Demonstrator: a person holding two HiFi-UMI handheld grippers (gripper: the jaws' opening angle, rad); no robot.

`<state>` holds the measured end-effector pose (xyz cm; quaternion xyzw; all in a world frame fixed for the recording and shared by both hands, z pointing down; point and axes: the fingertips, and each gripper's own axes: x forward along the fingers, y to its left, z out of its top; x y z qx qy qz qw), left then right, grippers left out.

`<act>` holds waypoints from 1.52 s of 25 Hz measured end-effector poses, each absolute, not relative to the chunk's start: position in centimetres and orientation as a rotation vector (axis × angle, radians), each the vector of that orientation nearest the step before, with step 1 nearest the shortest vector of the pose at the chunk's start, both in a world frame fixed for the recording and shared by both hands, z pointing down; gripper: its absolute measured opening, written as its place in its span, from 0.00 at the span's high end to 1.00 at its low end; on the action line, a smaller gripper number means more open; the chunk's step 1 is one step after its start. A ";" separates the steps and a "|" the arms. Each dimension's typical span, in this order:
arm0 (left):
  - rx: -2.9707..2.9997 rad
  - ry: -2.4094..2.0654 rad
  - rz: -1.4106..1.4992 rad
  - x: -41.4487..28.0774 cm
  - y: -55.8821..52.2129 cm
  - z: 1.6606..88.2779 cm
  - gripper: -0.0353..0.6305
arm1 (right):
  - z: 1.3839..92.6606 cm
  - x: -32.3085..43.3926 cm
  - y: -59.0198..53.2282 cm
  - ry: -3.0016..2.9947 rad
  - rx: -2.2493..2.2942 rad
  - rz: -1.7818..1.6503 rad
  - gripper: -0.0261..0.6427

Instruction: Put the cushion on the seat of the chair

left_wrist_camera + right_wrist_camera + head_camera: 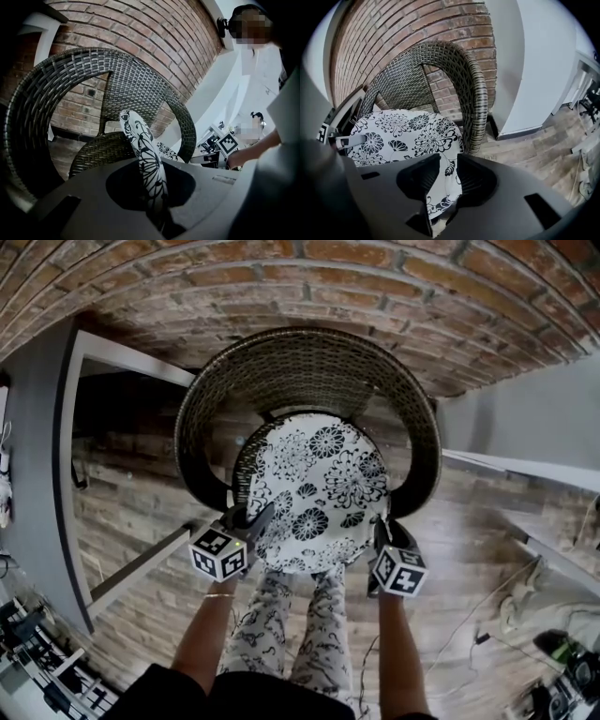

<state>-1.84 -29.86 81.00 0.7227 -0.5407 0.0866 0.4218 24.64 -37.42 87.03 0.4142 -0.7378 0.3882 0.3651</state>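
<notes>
A round white cushion with black flowers [319,488] lies on the seat of a dark wicker tub chair [300,371]. My left gripper [258,517] is at the cushion's near left rim and shut on it. In the left gripper view the cushion's edge [140,140] stands pinched between the jaws of the left gripper [152,187], with the chair's back [140,84] behind. My right gripper [382,535] is at the near right rim. In the right gripper view the right gripper [447,173] has its jaws apart, and the cushion's rim [403,131] lies loose between them beside the chair's arm [473,84].
A brick wall [375,287] stands right behind the chair. A white frame [84,465] leans at the left and a grey wall panel [534,418] is at the right. Cables [487,634] trail over the wooden floor at the right. A person [262,140] stands at the right in the left gripper view.
</notes>
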 end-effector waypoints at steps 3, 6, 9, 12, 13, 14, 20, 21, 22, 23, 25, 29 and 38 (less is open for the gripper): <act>1.801 -1.371 0.198 -2.2 -29.4 81.0 0.93 | 86.3 23.7 -37.2 -1.922 1.064 1.022 0.79; 1.788 -1.385 0.181 -2.5 -29.0 81.1 0.93 | 85.4 22.6 -37.1 -1.958 1.059 1.041 0.79; 1.767 -1.397 0.179 -2.8 -28.5 81.4 0.93 | 84.9 21.8 -37.1 -1.982 1.053 1.052 0.79; 1.746 -1.404 0.177 -3.2 -28.2 81.8 0.92 | 84.4 21.1 -37.1 -1.999 1.050 1.060 0.79; 1.741 -1.408 0.180 -3.3 -28.1 81.9 0.92 | 84.3 20.9 -37.1 -2.002 1.048 1.065 0.79; 1.737 -1.413 0.185 -3.4 -28.1 81.9 0.90 | 84.2 20.8 -37.0 -2.005 1.048 1.070 0.79; 1.708 -1.448 0.217 -4.3 -27.8 82.5 0.77 | 83.8 20.4 -36.6 -2.011 1.047 1.090 0.79; 1.700 -1.458 0.224 -4.5 -27.8 82.6 0.75 | 83.7 20.3 -36.6 -2.012 1.047 1.093 0.79; 1.692 -1.470 0.231 -4.8 -27.8 82.7 0.74 | 83.8 20.2 -36.5 -2.012 1.045 1.096 0.79; 1.682 -1.484 0.239 -5.1 -27.7 82.8 0.73 | 83.8 20.2 -36.5 -2.011 1.043 1.099 0.79; 1.654 -1.507 0.254 -5.6 -27.5 83.1 0.70 | 83.8 20.0 -36.5 -2.012 1.037 1.103 0.79; 1.597 -1.552 0.283 -6.6 -26.7 83.6 0.63 | 83.5 19.6 -36.5 -2.019 1.032 1.106 0.79; 1.585 -1.624 0.312 -8.2 -25.6 82.9 0.62 | 83.1 19.1 -36.4 -2.034 1.026 1.101 0.79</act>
